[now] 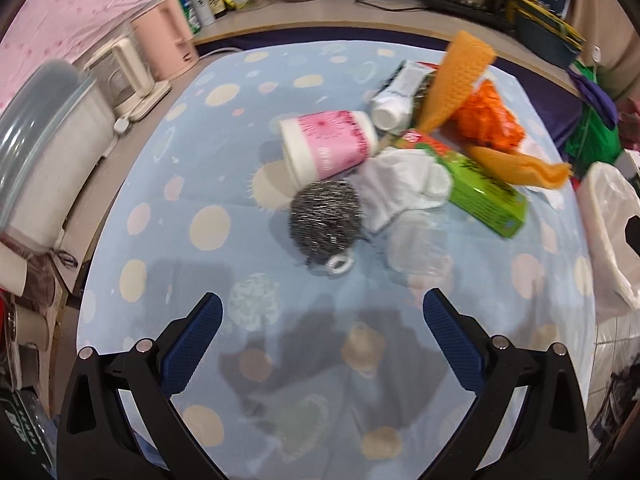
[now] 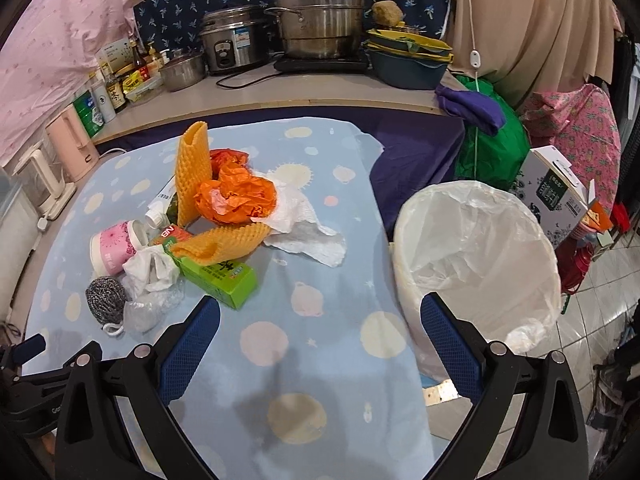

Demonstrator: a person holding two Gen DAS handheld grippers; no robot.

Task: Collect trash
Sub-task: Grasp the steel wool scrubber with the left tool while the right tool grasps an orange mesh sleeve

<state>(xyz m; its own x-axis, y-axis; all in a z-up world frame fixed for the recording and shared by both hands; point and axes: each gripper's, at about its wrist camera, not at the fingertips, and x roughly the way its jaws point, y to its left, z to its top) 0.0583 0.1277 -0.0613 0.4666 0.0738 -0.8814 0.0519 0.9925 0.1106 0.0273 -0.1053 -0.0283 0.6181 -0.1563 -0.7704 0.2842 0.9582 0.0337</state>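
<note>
Both the left gripper and right gripper gape wide, empty; the green box lies flat, long axis toward the bin.

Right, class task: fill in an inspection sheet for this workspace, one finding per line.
Surface: dotted blue cloth covering the table.
Job's things: trash pile with steel scourer, pink cup, green box, orange bag; lined bin beside the table.
Clutter: nothing seen.
Grippers: left gripper and right gripper open, empty.
Cables: black cord on counter.
Surroundings: steamer pots, rice cooker, bottles.
</note>
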